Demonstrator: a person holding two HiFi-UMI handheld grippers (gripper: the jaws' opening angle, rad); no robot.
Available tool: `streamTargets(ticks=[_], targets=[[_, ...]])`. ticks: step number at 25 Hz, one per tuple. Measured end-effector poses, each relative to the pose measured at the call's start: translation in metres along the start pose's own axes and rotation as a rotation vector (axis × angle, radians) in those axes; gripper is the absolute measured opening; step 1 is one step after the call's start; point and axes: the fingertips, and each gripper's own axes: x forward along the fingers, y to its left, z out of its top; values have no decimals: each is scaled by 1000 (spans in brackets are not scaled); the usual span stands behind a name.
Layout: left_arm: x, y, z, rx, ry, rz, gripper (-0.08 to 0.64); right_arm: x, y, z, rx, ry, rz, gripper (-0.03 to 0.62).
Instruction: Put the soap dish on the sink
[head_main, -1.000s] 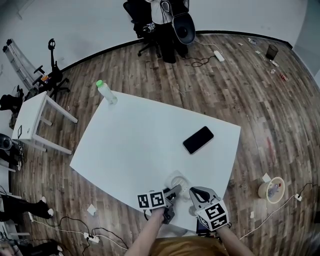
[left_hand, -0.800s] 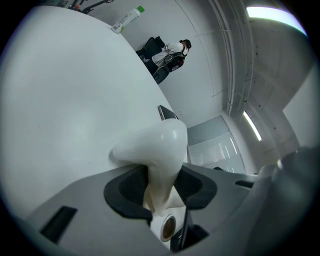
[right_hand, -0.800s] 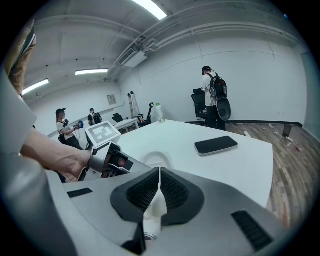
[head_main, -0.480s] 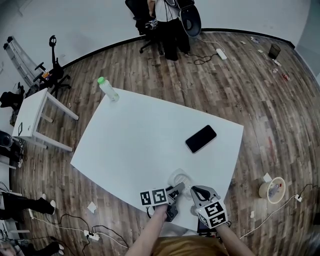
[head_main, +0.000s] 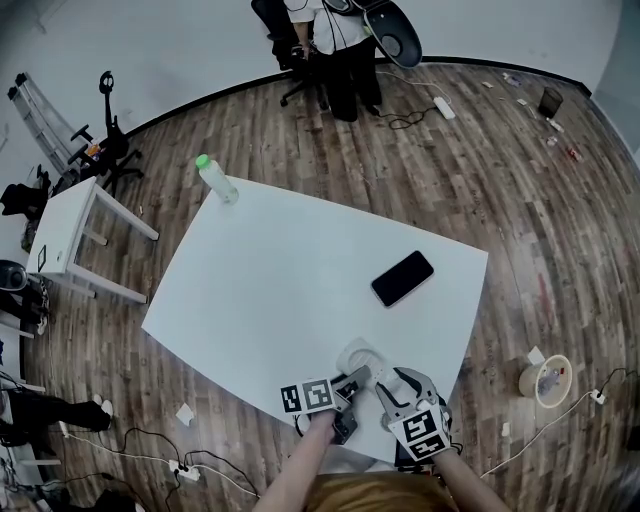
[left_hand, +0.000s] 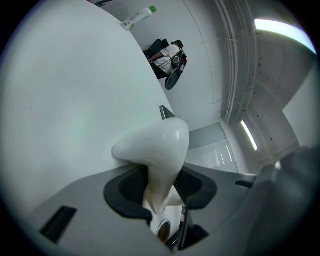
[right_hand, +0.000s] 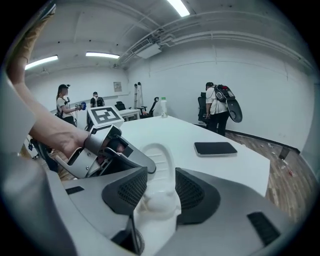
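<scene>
Now, head view, dish location: the soap dish (head_main: 358, 357) is at the near edge of the white table (head_main: 300, 270), between the 2 grippers. I cannot tell whether it is resting or just lifted. No sink shows in any view.
Head view, tools: the left gripper (head_main: 352, 381) meets the dish's near-left rim. The right gripper (head_main: 392, 385) is just beside its near-right side, jaws spread.
Head view, other containers: a bottle (head_main: 215, 180) with a green cap stands at the far corner, contents unreadable. A round tub (head_main: 548, 380) on the floor right of the table holds small items too small to name. A phone (head_main: 402, 279) lies well apart from the dish.
Left gripper view, grip: both pads are clamped on the dish's white rim, which rises out from between them.
Left gripper view, risk: this is a hold on 1 edge only. I judge the dish could pivot or slide out if it is carried fast or tilted.
Right gripper view, grip: the jaws are opening, roughly half spread. A white lump stands between the pads, not pressed. I cannot tell whether it is the dish's near end or a separate piece.
Right gripper view, dish contents: the ridged oval hollow is empty, with no soap.
Right gripper view, risk: with this side letting go, the load passes to 1 gripper. A widening jaw could also nudge the dish toward the table edge.
</scene>
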Motion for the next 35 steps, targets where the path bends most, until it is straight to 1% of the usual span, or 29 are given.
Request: streamTargets(ticks=[6, 7, 11, 15, 24, 30, 35], targets=[[-1, 1, 0, -1, 2, -1, 152, 5, 7, -18, -15, 72, 19, 235], [0, 1, 0, -2, 2, -1, 152, 6, 7, -21, -20, 83, 19, 238], [1, 0, -1, -3, 4, -1, 152, 11, 5, -30, -39, 118, 8, 238], [0, 1, 1, -4, 3, 3, 152, 16, 6, -30, -72, 126, 5, 238], [2, 1, -2, 2, 25, 31, 152, 15, 5, -31, -72, 142, -27, 238], [-4, -3, -4, -12, 48, 18, 153, 17, 7, -33, -68, 146, -38, 238], [-9, -6, -5, -2, 56, 19, 153, 16, 5, -33, -64, 147, -42, 238]])
